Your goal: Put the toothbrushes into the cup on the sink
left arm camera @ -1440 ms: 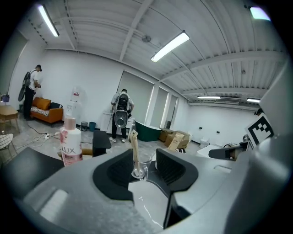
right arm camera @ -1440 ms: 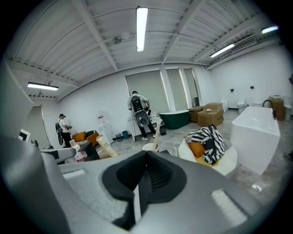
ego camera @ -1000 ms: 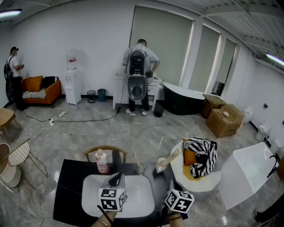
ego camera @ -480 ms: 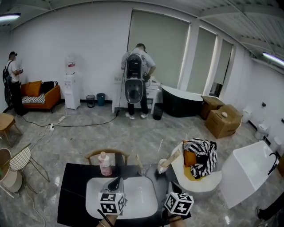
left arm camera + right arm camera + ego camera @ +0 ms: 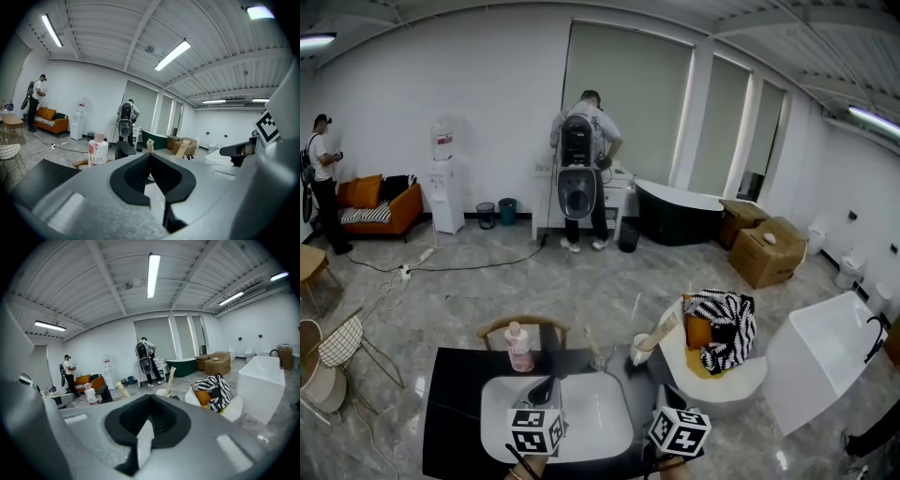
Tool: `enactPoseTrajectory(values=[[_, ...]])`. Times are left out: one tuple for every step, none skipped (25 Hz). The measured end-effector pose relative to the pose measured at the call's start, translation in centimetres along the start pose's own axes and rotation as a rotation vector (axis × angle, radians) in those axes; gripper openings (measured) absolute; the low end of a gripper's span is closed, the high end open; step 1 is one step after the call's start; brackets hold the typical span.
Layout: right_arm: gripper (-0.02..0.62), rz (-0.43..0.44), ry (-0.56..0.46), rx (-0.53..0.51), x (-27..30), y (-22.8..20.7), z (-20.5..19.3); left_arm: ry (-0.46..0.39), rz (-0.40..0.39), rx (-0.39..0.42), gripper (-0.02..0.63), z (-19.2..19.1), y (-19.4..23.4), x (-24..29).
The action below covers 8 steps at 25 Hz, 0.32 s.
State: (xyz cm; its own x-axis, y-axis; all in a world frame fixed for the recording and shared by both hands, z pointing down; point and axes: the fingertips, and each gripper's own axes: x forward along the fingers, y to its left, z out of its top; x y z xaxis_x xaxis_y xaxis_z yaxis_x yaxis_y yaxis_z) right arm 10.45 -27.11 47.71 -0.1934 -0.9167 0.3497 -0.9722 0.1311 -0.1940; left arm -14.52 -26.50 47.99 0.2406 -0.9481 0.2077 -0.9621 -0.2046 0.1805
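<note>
left tool: sits a touch lower over sink
right tool: nudged slightly
back person: now further left in frame
head view: whole scene slid slightly down

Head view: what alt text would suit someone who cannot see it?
The left gripper and right gripper point toward a white sink in a black counter. Behind it stand a pink bottle and a cup holding a toothbrush.
</note>
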Motion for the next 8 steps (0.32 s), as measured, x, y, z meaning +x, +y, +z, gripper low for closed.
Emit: enactPoseTrajectory(values=[[0.003, -0.002, -0.001, -0.001, 0.0, -0.1, 0.1, 0.0, -0.002, 0.0, 0.009, 0.1, -0.1, 0.1], [0.003, -0.004, -0.002, -0.002, 0.1, -0.2, 0.3, 0.0, -0.005, 0.0, 0.009, 0.2, -0.1, 0.2], [0.003, -0.005, -0.001, -0.003, 0.1, -0.3, 0.4, 0.002, -0.007, -0.001, 0.009, 0.2, -0.2, 0.4], [0.003, -0.006, -0.001, -0.003, 0.2, -0.4, 0.4, 0.003, -0.009, -0.002, 0.009, 0.2, -0.3, 0.5], [0.003, -0.007, 0.0, -0.003, 0.3, -0.5, 0.5, 0.004, -0.012, -0.002, 0.009, 0.1, -0.3, 0.7], [0.003, -0.007, 0.001, -0.003, 0.4, -0.5, 0.5, 0.005, -0.015, -0.002, 0.009, 0.1, -0.4, 0.8], [0.003, -0.007, 0.002, -0.003, 0.5, -0.6, 0.5, 0.005, -0.018, -0.002, 0.009, 0.1, -0.5, 1.0], [0.003, -0.007, 0.002, -0.003, 0.5, -0.7, 0.5, 0.005, -0.021, -0.001, 0.009, 0.0, -0.6, 1.1]])
